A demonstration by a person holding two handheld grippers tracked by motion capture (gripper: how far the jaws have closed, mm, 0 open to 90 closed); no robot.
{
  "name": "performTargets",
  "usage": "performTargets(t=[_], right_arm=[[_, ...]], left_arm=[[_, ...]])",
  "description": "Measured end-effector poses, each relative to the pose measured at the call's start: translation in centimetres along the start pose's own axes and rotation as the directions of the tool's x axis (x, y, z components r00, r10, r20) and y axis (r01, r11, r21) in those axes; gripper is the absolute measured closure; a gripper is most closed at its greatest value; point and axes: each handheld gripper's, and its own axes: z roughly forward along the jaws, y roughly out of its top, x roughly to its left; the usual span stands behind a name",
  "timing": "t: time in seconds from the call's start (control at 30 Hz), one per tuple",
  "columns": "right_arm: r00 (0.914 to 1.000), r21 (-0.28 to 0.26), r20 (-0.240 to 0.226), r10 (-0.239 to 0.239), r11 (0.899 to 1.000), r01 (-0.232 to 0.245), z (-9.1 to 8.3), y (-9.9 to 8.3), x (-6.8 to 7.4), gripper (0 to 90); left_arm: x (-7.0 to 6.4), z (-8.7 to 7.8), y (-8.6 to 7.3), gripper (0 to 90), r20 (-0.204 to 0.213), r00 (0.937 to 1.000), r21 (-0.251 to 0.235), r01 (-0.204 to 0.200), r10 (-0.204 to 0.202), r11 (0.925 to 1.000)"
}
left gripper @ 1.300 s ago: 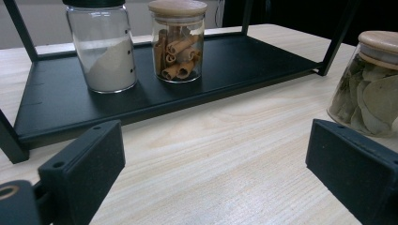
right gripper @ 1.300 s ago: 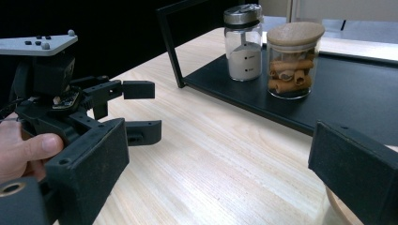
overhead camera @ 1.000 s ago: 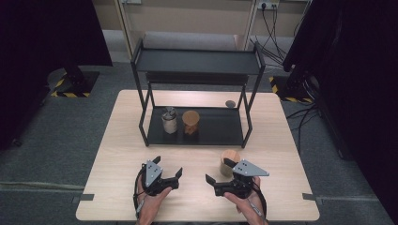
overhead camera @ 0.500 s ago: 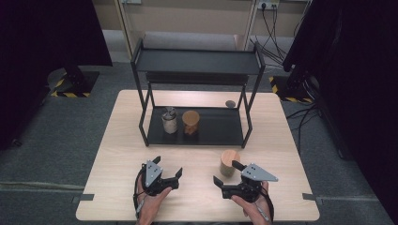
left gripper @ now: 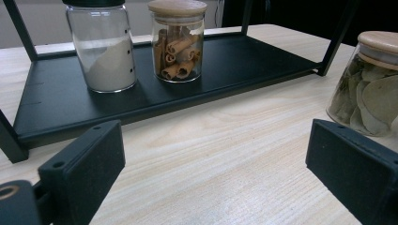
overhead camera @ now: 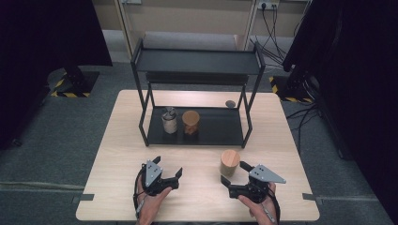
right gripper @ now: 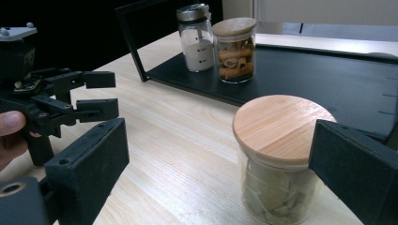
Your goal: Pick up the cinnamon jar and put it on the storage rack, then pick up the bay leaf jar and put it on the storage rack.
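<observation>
The right gripper (overhead camera: 233, 177) gapes wide, grasping nothing, its jaws flanking the bay-leaf jar (overhead camera: 230, 162) without touching it. That jar stands on the table (overhead camera: 117, 145), at the rack's (overhead camera: 197, 129) five o'clock. The left gripper (overhead camera: 167, 167) rests wide open and empty at the jar's nine o'clock.

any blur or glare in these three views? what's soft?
High view: even light, slightly soft all over, dark at both sides. Left gripper view: the cinnamon jar is sharp; the near jaws are soft; mild sheen on the rack's bottom shelf. Right gripper view: the bay leaf jar is fairly crisp, its wooden lid glare-free; the near jaws blur.
</observation>
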Motion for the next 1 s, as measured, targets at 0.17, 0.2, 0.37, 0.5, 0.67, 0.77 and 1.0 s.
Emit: performTargets(t=[0.17, 0.2, 0.37, 0.5, 0.67, 0.77, 1.0], right_arm=[[0.9998, -0.009, 0.02, 0.01, 1.0, -0.009, -0.41, -0.1, -0.34, 5.6], [0.9996, -0.01, 0.025, 0.011, 1.0, -0.01, -0.5, -0.11, -0.41, 5.6], [0.9991, -0.009, 0.039, 0.017, 1.0, -0.017, -0.72, -0.27, -0.63, 5.6], [0.9984, 0.002, 0.052, 0.023, 1.0, -0.024, -0.66, -0.41, -0.81, 5.6], [0.9973, 0.005, 0.067, 0.028, 1.0, -0.029, -0.72, -0.5, -0.93, 5.6], [0.9969, 0.008, 0.075, 0.026, 1.0, -0.027, -0.69, -0.55, -0.98, 5.6], [0.9958, 0.023, 0.091, 0.013, 1.0, -0.015, -0.18, -0.81, -0.97, 5.6]], left_arm=[[0.0, 0.0, 0.0, 4.4, 0.0, 1.0, 0.0, 0.0, 0.0, 1.0], [-0.02, -0.01, -0.01, 4.4, 0.0, 1.0, -0.001, -0.001, 0.001, 1.0], [-0.03, -0.01, -0.01, 4.4, -0.001, 1.0, -0.001, -0.001, 0.001, 1.0], [-0.03, -0.01, -0.01, 4.4, -0.001, 1.0, -0.001, -0.001, 0.001, 1.0], [-0.04, -0.01, -0.02, 4.4, -0.002, 1.0, -0.001, -0.001, 0.001, 1.0], [-0.05, -0.02, -0.01, 4.4, -0.002, 1.0, -0.001, -0.002, 0.002, 1.0], [-0.07, -0.01, 0.0, 4.4, -0.002, 1.0, 0.0, -0.003, 0.003, 1.0]])
